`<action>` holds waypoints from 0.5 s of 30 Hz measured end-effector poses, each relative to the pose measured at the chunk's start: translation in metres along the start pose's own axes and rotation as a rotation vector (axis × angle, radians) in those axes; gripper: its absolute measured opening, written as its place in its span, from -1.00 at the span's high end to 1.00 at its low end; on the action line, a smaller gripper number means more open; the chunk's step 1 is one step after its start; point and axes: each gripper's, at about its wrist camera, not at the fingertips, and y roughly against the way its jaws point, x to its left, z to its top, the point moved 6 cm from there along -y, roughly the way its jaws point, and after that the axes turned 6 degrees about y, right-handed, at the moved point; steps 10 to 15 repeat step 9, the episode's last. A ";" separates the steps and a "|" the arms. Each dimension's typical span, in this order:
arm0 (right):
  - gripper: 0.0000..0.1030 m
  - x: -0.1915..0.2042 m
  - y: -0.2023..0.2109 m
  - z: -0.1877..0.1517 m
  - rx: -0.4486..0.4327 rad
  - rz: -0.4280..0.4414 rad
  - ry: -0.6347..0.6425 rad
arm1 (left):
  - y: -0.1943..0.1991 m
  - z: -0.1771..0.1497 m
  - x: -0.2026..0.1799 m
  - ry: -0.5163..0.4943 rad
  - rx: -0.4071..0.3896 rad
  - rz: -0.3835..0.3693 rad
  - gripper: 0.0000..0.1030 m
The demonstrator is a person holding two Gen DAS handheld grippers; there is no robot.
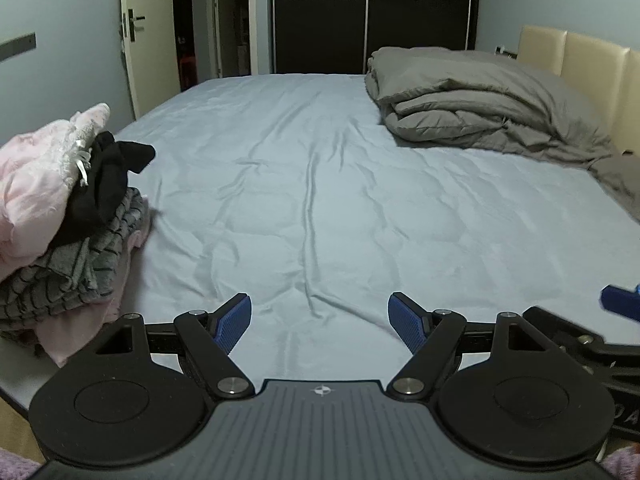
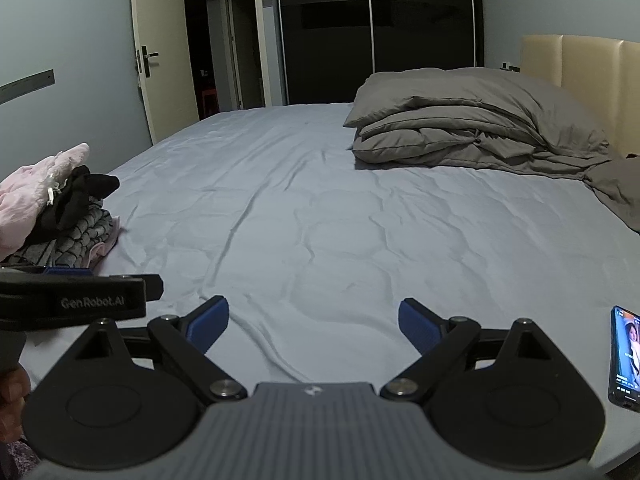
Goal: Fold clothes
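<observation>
A pile of clothes [image 1: 68,216] lies at the left edge of the bed: a pink garment [image 1: 36,184] and a black one [image 1: 108,184] on top of a grey patterned one [image 1: 80,268]. The pile also shows in the right wrist view [image 2: 60,216]. My left gripper [image 1: 320,324] is open and empty, low over the pale blue sheet [image 1: 320,184], to the right of the pile. My right gripper [image 2: 314,326] is open and empty over the sheet, to the right of the left gripper's body [image 2: 76,300]. A blue fingertip of the right gripper [image 1: 620,300] shows in the left wrist view.
A folded grey duvet [image 1: 480,104] lies at the far right by the beige headboard [image 1: 580,56]. A phone [image 2: 626,360] with its screen lit lies on the bed's near right edge. A dark wardrobe [image 1: 372,12] and an open door [image 1: 148,40] stand beyond the bed.
</observation>
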 end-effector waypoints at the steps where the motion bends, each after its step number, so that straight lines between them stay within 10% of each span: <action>1: -0.81 0.000 0.000 0.000 0.000 -0.001 -0.002 | 0.000 -0.001 -0.001 -0.002 0.001 0.000 -0.46; 15: -0.82 0.004 -0.004 -0.001 -0.001 0.013 0.015 | -0.001 -0.003 -0.003 -0.010 0.009 -0.004 -0.46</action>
